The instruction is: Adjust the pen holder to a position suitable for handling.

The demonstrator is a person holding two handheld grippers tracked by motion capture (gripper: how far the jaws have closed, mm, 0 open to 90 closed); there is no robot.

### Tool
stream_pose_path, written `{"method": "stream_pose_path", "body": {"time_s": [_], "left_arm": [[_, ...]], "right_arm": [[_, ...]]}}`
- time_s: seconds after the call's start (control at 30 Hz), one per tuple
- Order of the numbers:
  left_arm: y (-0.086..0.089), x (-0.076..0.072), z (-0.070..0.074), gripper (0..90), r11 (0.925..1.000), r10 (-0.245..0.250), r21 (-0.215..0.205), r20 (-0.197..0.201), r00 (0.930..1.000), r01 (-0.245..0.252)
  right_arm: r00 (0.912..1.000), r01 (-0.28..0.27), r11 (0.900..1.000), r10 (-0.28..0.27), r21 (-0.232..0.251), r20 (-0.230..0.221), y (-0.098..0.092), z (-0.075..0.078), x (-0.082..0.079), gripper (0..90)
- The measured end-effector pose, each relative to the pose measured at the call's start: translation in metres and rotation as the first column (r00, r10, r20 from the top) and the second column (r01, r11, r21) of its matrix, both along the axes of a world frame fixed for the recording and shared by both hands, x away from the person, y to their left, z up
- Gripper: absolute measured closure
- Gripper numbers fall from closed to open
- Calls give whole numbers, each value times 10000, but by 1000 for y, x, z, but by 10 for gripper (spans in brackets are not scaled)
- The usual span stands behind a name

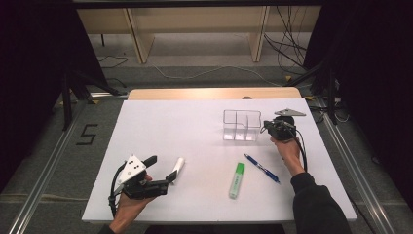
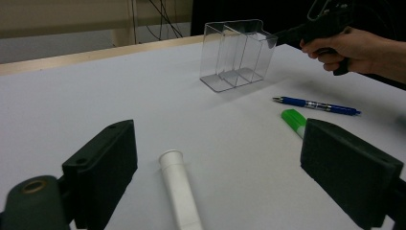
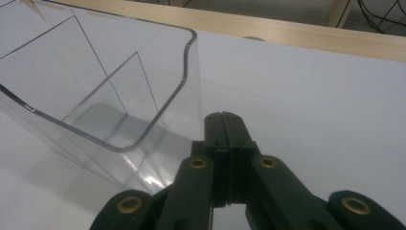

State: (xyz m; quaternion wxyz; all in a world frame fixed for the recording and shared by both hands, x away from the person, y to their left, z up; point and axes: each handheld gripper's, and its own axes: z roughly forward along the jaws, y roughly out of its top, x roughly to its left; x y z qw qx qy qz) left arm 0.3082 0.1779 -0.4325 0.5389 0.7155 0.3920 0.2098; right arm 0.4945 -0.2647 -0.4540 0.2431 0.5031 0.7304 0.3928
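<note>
Organizer [image 1: 241,125], a clear box with three compartments, serves as the landmark here: it stands upright and empty on the white table [image 1: 195,126]. Just beside its right wall, the right gripper [image 1: 266,128] has its jaws clenched together with nothing between them, tips near or touching the plastic. Well in front of the organizer lie a blue pen [image 1: 262,168] and a green highlighter [image 1: 237,180]; farther to its front left lies a white tube [image 1: 178,167]. The left gripper [image 1: 163,170] stands released, jaws wide on either side of that tube. Judging by this, loading is only starting: next comes closing on the tube while the right gripper steadies the organizer.
</note>
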Motion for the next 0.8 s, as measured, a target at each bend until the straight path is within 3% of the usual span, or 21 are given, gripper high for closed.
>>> {"method": "stream_pose_path", "body": {"time_s": [0.3, 0.57, 0.8], "left_arm": [[1, 0, 0, 120, 10000, 17, 9, 6, 10000, -17], [0, 0, 0, 120, 10000, 0, -2, -16, 10000, 0], [1, 0, 0, 120, 10000, -13, 2, -12, 10000, 13]], "right_arm": [[9999, -152, 9997, 151, -199, -39, 11, 0, 7, 900], [9999, -73, 10000, 72, -11, -129, 14, 3, 9, 900], [9996, -251, 9996, 250, -99, -108, 28, 4, 13, 900]]}}
